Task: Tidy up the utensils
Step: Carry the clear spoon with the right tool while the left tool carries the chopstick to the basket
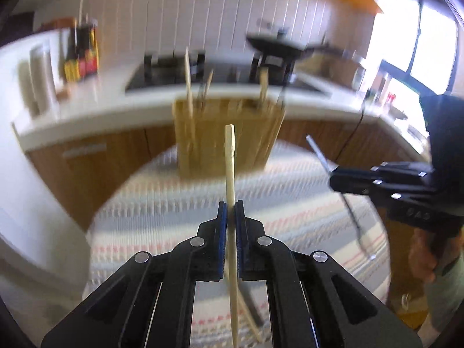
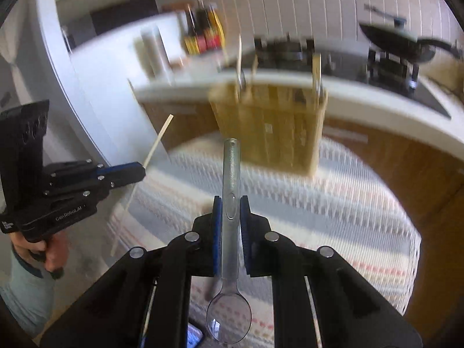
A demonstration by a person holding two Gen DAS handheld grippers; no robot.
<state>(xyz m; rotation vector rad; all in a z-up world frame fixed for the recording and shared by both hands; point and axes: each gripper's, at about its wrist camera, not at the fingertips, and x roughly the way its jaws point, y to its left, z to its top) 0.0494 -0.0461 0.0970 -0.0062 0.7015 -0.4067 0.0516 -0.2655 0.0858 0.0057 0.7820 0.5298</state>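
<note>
A wooden utensil holder [image 1: 226, 136] with several sticks in its slots stands at the far side of a round table; it also shows in the right wrist view [image 2: 269, 130]. My left gripper [image 1: 231, 211] is shut on a wooden chopstick [image 1: 230, 159], held upright above the table, short of the holder. My right gripper [image 2: 231, 211] is shut on a clear plastic spoon [image 2: 230, 174], handle forward, bowl toward the camera. Each gripper appears in the other's view: the right one [image 1: 333, 174] with the spoon, the left one [image 2: 142, 171] with the chopstick [image 2: 158, 142].
The round table has a striped woven cloth [image 1: 290, 203]. Another chopstick [image 1: 249, 319] lies on it under my left gripper. Behind is a white kitchen counter [image 1: 101, 101] with a stove, a black pan [image 1: 275, 45] and sauce bottles [image 1: 82, 55].
</note>
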